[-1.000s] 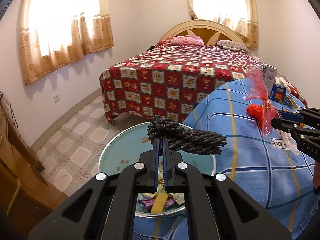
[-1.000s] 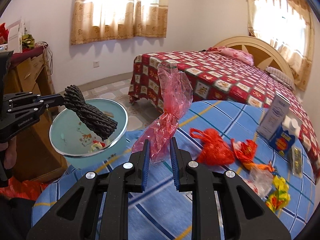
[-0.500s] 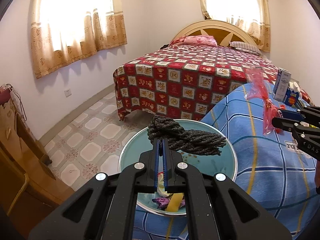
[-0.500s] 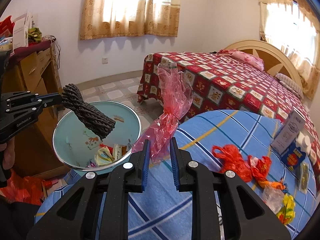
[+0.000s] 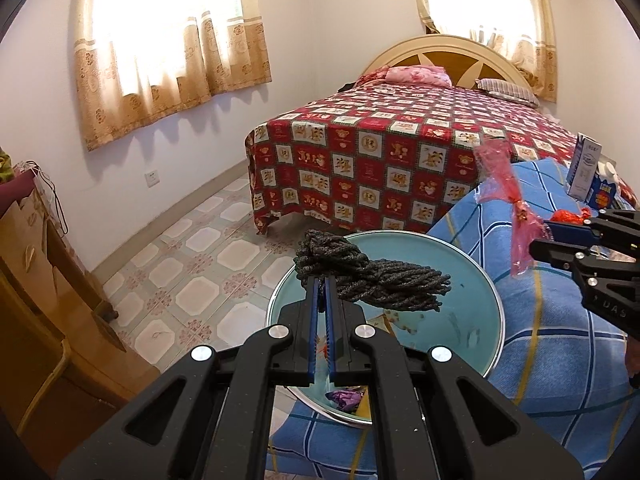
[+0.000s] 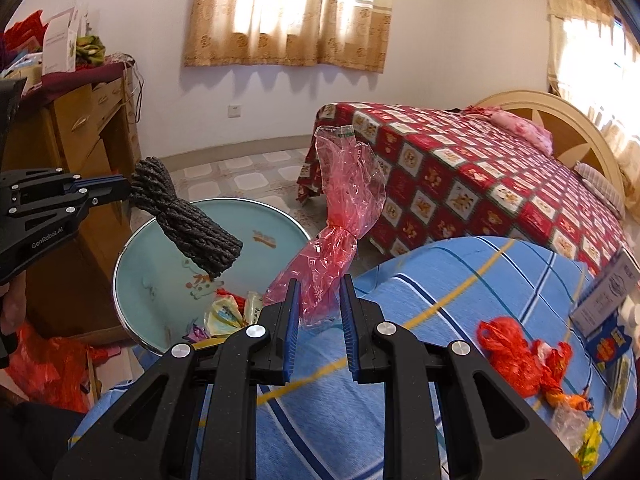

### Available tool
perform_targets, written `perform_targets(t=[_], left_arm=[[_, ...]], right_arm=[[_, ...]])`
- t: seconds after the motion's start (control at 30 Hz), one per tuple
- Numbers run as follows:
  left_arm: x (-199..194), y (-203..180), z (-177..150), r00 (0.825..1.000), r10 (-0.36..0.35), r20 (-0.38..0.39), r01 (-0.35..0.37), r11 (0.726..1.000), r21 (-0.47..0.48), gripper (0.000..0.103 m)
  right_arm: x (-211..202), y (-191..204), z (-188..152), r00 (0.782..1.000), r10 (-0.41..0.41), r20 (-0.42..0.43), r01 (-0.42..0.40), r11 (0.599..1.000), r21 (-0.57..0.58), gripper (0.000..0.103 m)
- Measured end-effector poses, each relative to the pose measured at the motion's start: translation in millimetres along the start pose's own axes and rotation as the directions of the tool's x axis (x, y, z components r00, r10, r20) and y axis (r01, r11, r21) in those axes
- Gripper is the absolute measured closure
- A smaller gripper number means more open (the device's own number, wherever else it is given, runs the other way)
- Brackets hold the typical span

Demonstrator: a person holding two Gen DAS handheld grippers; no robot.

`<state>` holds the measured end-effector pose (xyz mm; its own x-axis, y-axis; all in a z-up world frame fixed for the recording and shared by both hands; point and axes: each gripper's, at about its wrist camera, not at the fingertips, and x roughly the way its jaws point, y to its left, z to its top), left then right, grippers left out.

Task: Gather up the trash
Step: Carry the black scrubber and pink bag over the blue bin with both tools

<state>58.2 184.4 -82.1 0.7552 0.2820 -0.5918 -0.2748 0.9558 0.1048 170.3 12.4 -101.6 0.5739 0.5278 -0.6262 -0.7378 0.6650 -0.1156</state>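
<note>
My left gripper [image 5: 321, 280] is shut on a dark grey bundle of rope [image 5: 372, 278] and holds it over a pale blue basin [image 5: 486, 292] that has wrappers in its bottom. The rope [image 6: 188, 222] and basin [image 6: 132, 248] also show in the right wrist view. My right gripper [image 6: 319, 282] is shut on a crumpled red plastic bag [image 6: 344, 208] that stands up above the fingers, just right of the basin. The bag [image 5: 510, 200] hangs from the right gripper [image 5: 540, 236] in the left wrist view.
The basin sits at the edge of a table with a blue plaid cloth [image 6: 460, 292]. Red bags [image 6: 508, 354], wrappers [image 6: 576, 428] and cartons [image 6: 608, 300] lie on it. A bed with a red quilt [image 5: 400, 152] stands behind, a wooden dresser [image 6: 80, 120] to the left.
Both grippers moved left with their loads; the rope and the red bag are now nearer over the basin, which fills more of each view. Grips are unchanged.
</note>
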Motion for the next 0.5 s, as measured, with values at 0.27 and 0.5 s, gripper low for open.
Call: perform_targets(t=[0.27, 0.5], left_arm=[[1, 5, -4, 1.000, 0.021, -0.015, -0.021, 1.000, 0.000, 0.100], [1, 10, -6, 0.999, 0.031, -0.018, -0.031, 0.999, -0.006, 0.100]], right_arm=[[8, 9, 6, 1.000, 0.017, 0.006, -0.017, 0.999, -0.028, 0.082], [11, 15, 10, 1.000, 0.027, 0.010, -0.027, 0.998, -0.050, 0.082]])
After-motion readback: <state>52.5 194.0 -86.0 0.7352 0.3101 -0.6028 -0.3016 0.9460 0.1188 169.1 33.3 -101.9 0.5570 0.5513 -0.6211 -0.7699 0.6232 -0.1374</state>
